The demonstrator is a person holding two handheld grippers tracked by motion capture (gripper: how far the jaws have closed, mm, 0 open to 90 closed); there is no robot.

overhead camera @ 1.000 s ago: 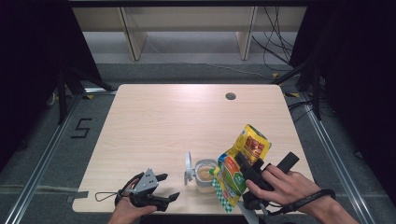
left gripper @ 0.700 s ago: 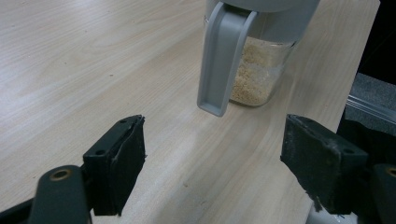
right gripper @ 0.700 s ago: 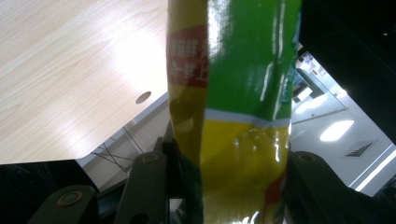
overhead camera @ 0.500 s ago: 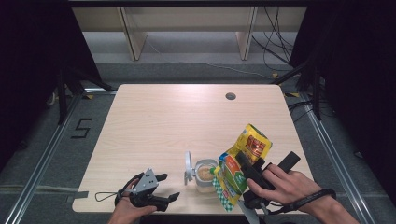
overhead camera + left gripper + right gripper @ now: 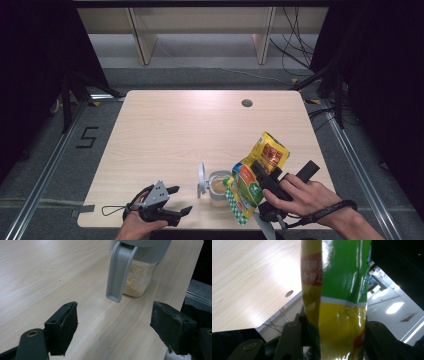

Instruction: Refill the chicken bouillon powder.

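A clear jar (image 5: pixel 218 186) holding pale grains stands near the table's front edge, its grey hinged lid (image 5: pixel 201 179) flipped up on its left side. My right gripper (image 5: pixel 264 181) is shut on a yellow and green snack bag (image 5: pixel 257 170), which is tilted so that its lower end hangs beside the jar's right rim. In the right gripper view the bag (image 5: pixel 337 297) is squeezed between the jaws of my right gripper (image 5: pixel 334 340). My left gripper (image 5: pixel 177 201) rests open on the table left of the jar. In its own view the left gripper (image 5: pixel 117 330) faces the jar (image 5: pixel 138 277) and its lid (image 5: pixel 120 272).
The light wooden table (image 5: pixel 175 130) has a round cable hole (image 5: pixel 246 103) at the back right. A low shelf (image 5: pixel 200 30) stands behind the table. Cables (image 5: pixel 295 55) lie on the floor at the back right.
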